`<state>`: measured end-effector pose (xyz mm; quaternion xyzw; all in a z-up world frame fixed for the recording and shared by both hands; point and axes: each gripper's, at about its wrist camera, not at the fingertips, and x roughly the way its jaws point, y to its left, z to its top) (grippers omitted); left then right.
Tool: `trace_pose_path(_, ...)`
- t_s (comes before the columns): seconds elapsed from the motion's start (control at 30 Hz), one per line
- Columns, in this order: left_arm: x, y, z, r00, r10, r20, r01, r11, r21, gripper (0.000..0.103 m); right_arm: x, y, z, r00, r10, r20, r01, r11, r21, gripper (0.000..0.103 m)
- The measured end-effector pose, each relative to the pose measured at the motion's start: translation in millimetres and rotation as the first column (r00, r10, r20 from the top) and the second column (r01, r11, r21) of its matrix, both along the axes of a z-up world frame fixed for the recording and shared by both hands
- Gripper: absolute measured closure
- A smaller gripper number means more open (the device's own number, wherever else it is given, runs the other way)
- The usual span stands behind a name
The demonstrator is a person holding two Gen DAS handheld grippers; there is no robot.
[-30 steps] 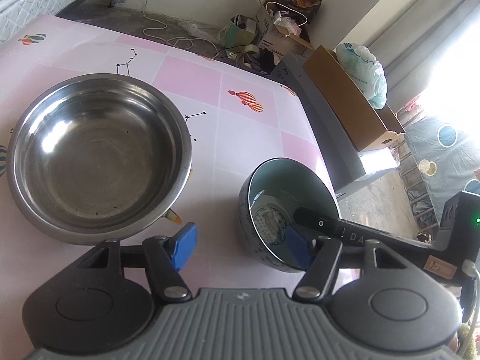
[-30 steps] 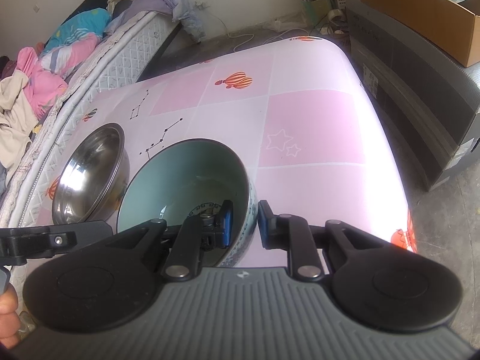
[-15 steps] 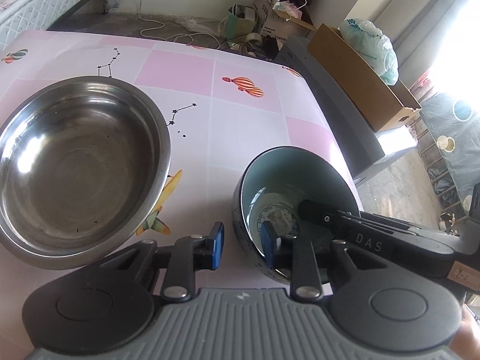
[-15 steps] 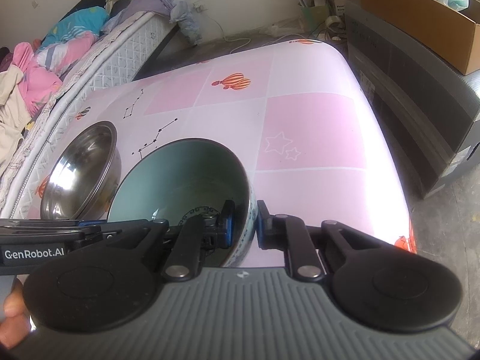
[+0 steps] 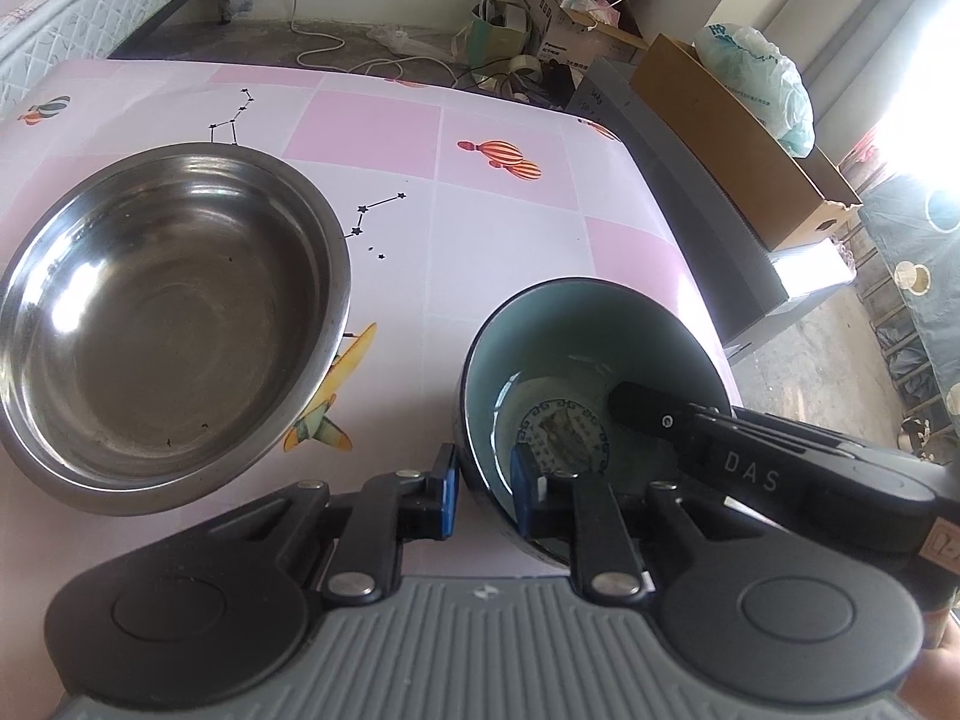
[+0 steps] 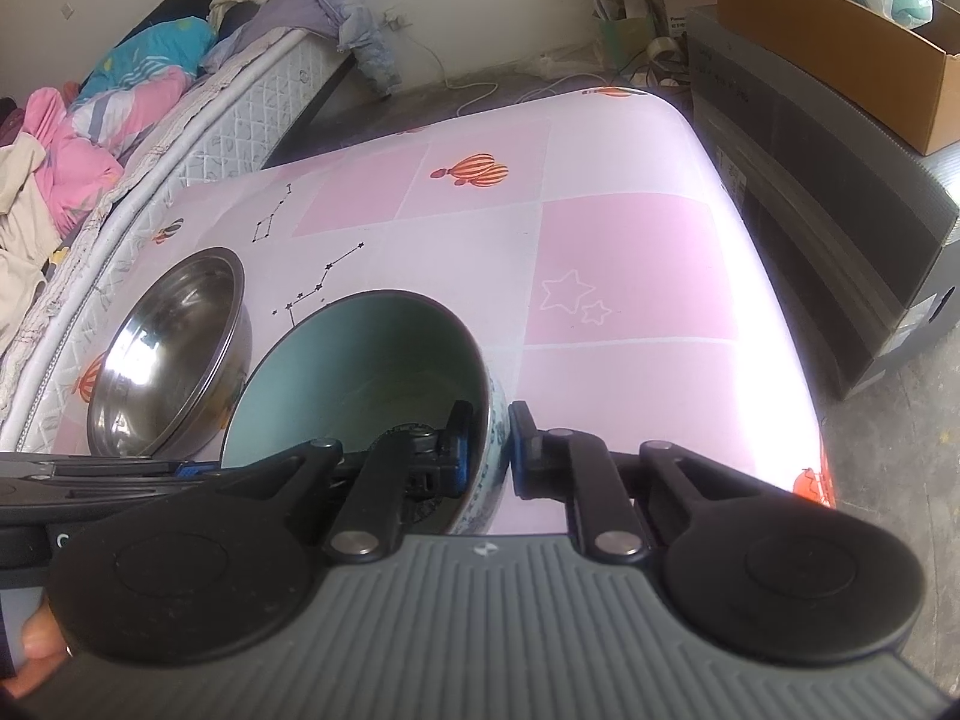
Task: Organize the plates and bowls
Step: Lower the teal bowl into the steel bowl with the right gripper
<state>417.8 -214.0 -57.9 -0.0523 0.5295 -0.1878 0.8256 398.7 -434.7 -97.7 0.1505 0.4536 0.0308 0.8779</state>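
Left wrist view: left claw [image 5: 483, 495] was closing on near rim of ceramic bowl [image 5: 594, 360], one pad inside, one outside. Steel bowl [image 5: 162, 324] stood apart on bench [image 5: 510, 252].

Right wrist view: right claw [image 6: 487, 450] pinched ceramic bowl [image 6: 360, 372] wall on opposite side. Steel bowl [image 6: 168, 354] was just beside. Judgement: bowls not yet nested; stacking was left to do.
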Motion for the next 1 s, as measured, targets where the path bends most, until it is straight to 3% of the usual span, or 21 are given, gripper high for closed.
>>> trace_pose_path(0.5,-4.8,12.5,18.3,0.999,0.02,0.037,-0.019,1.0,-0.02,0.084,-0.7,7.7,18.0,1.0,0.014,0.011,-0.014,1.0,-0.005,0.091)
trace_pose_path(1.0,-3.3,74.5,59.8,0.982,0.134,0.133,-0.129,0.99,-0.047,0.084,24.4,58.5,65.6,0.992,0.095,0.082,-0.096,0.995,0.01,0.091)
